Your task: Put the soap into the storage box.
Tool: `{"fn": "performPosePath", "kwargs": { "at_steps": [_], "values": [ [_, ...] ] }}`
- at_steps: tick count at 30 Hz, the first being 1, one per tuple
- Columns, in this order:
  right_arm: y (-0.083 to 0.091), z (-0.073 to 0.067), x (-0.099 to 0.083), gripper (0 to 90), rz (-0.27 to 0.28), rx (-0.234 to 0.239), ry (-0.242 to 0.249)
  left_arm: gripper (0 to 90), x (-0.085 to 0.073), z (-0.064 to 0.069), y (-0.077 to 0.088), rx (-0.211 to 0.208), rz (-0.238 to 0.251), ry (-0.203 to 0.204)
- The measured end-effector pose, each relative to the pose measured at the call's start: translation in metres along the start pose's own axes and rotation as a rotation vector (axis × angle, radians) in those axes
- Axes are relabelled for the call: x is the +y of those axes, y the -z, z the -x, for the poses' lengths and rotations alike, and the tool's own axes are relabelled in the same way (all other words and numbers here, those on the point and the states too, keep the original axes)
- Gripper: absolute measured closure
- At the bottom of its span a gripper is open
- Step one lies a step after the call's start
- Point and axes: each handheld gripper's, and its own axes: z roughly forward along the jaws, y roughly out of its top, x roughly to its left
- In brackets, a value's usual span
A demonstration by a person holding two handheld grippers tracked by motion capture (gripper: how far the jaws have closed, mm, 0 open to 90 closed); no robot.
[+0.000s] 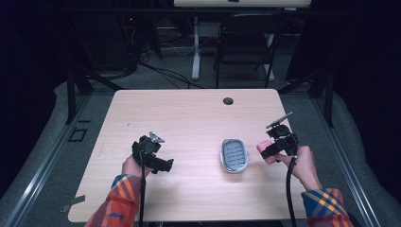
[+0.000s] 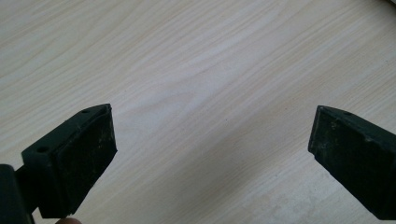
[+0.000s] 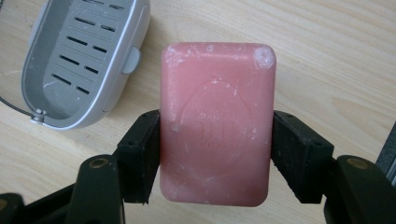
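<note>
A pale wooden table sat under dim light, seen from above. The person's right gripper hovered near the table's right edge, its jaws clamped on the long sides of a pink soap. Just left of it lay a grey soap dish, empty, with slots in its floor; soap and dish were close but apart. The left gripper was held over the near left part of the table, well apart from the dish, its jaws spread wide with nothing between them.

Most of the tabletop lay bare: the whole far half, up to a small round hole by the far edge, and the stretch between the two grippers. Beyond the far edge stood a dark chair.

The right gripper view showed the soap's worn stamped oval and whitish scuffs, and the dish's slots. The left gripper view showed bare wood grain beneath the open jaws.
</note>
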Motion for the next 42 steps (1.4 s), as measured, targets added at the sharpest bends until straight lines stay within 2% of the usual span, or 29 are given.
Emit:
{"fn": "performPosePath", "kwargs": {
  "at_steps": [15, 23, 26, 27, 42],
  "values": [
    [0.005, -0.008, 0.009, 36.6, 0.014, -0.002, 0.015, 0.8, 0.000, 0.000, 0.000, -0.004, -0.003, -0.004],
    [0.006, -0.013, 0.014, 36.6, 0.002, 0.004, 0.042, 0.8, 0.000, 0.000, -0.001, -0.005, -0.007, -0.006],
    [0.005, -0.017, 0.016, 36.6, 0.022, 0.006, 0.033, 0.8, 0.000, 0.000, -0.001, -0.004, -0.006, -0.006],
    [0.007, -0.018, 0.019, 36.6, 0.004, 0.010, 0.057, 0.8, 0.000, 0.000, -0.001, -0.004, -0.007, -0.006],
    [0.006, -0.032, 0.031, 36.6, 0.007, 0.019, 0.085, 0.9, 0.000, 0.001, -0.001, -0.002, -0.008, -0.009]
  ]
}}
